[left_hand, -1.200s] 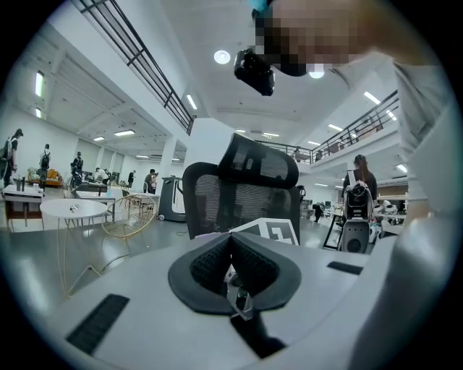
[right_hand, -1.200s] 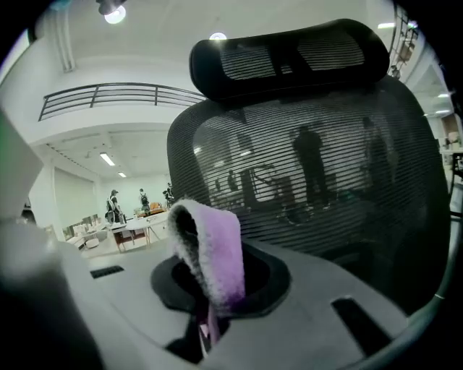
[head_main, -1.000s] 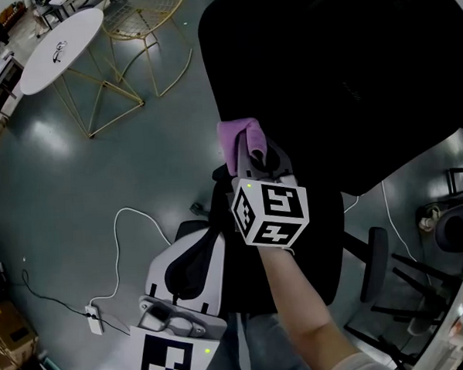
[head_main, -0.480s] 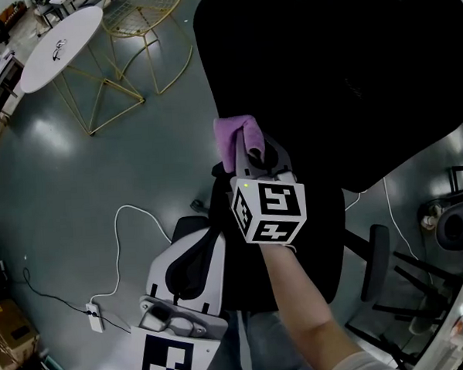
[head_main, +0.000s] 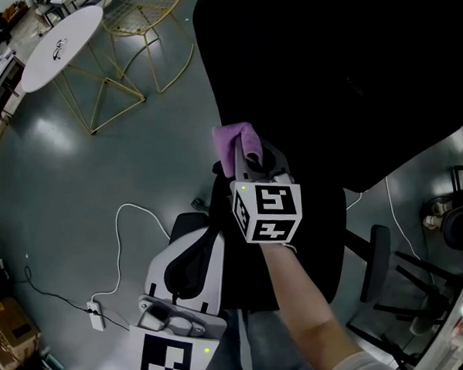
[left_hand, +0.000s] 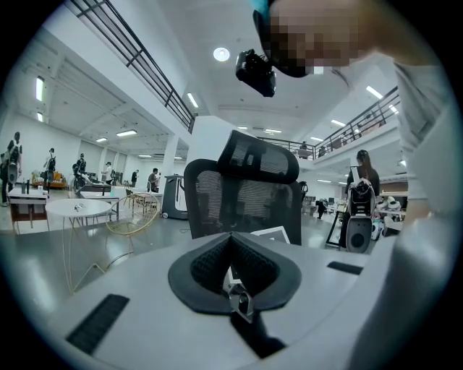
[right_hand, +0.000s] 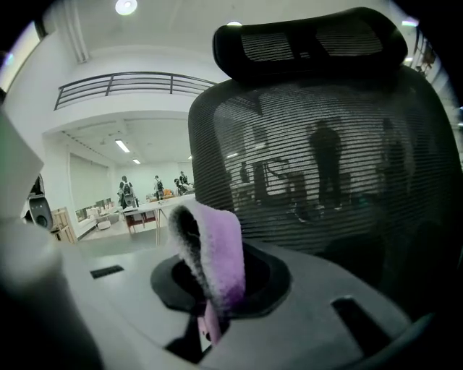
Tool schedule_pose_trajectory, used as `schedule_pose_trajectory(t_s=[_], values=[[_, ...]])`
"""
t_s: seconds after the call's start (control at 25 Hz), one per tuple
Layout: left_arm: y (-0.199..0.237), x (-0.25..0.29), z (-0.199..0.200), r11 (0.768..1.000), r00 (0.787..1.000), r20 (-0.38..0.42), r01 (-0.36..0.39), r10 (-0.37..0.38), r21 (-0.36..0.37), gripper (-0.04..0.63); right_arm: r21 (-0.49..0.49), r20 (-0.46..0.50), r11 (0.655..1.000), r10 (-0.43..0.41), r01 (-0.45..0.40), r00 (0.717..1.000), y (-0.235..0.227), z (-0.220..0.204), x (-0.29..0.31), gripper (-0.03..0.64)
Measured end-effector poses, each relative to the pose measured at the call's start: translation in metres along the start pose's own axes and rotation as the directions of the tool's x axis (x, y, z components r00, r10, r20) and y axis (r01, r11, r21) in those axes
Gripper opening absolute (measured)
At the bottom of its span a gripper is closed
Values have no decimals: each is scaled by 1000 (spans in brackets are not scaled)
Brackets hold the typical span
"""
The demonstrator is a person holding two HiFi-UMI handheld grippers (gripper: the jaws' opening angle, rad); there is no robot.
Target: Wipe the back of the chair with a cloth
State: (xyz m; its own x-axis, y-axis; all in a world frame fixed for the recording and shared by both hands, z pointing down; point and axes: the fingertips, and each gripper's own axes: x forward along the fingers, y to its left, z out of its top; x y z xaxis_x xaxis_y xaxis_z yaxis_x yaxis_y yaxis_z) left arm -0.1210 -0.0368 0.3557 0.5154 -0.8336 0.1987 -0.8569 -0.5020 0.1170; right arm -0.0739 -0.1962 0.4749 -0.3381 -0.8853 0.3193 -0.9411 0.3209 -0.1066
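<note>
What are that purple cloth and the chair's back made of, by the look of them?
The cloth looks like fluffy microfibre or terry: a fuzzy purple nap shows along its fold. The chair back looks like matt black woven mesh, probably synthetic: fine horizontal lines run across it, and one sees through it.

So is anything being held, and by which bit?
The right hand-held gripper pinches the purple cloth by its lower end; the left hand-held gripper holds nothing.
</note>
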Motion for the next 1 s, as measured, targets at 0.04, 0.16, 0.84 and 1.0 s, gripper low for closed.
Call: schedule_pose_trajectory(t_s=[0.04, 0.16, 0.84, 1.0], values=[[0, 0, 0, 1000, 1000, -1, -1, 1, 1, 12, -6, 0, 1000, -1, 1, 1000, -1, 0, 0, 46], [-2, 0, -1, 1000, 1000, -4, -1, 1, 2, 12, -10, 1, 1000, -7, 7, 1000, -8, 0, -1, 46], [-35, 24, 0, 997, 997, -8, 73, -72, 10, 12, -19, -5, 997, -70, 70, 998, -60, -3, -23, 46], [-38, 30, 1, 996, 996, -19, 86, -86, 11, 12, -31, -7, 996, -82, 81, 997, -68, -3, -26, 46]])
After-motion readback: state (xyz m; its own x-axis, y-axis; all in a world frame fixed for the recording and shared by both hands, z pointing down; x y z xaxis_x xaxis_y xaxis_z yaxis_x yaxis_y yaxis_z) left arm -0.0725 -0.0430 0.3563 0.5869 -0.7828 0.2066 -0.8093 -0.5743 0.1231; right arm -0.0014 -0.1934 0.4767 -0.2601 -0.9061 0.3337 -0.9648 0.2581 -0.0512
